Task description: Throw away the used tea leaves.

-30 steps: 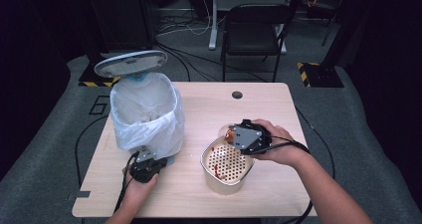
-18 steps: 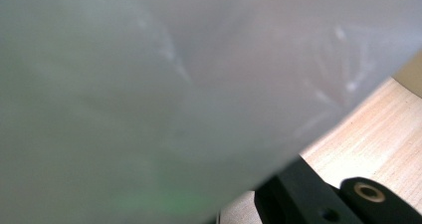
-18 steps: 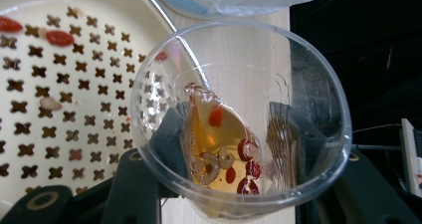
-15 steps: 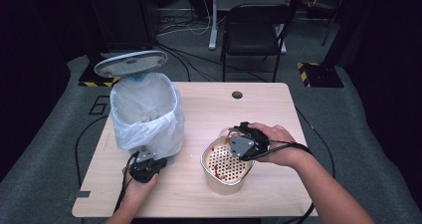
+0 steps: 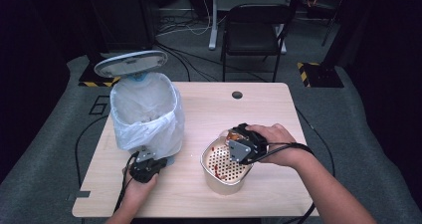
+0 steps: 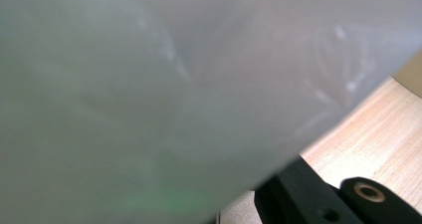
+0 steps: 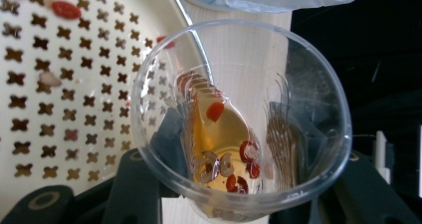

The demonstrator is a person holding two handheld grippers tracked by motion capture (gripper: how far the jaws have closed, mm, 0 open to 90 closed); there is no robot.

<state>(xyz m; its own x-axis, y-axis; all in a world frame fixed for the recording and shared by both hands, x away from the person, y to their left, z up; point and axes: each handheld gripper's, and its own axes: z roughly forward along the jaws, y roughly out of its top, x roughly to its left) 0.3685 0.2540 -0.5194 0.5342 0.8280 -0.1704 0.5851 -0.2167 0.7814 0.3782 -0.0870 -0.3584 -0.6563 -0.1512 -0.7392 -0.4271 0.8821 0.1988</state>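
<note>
The right hand-held gripper (image 5: 238, 145) pinches a clear cup (image 7: 241, 119), tilted mouth-first over the strainer basket (image 5: 217, 176) directly below.

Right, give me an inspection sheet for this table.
Surface: wooden table, mostly bare.
Job's things: clear cup with amber liquid and red berries, tilted over the perforated strainer bowl; a few berries in the bowl.
Clutter: bag-lined bin, lid raised.
Grippers: right tool shut on cup; left tool shut at the bin's base.
Cables: one trails from each tool.
Surroundings: chair, dark floor.
</note>
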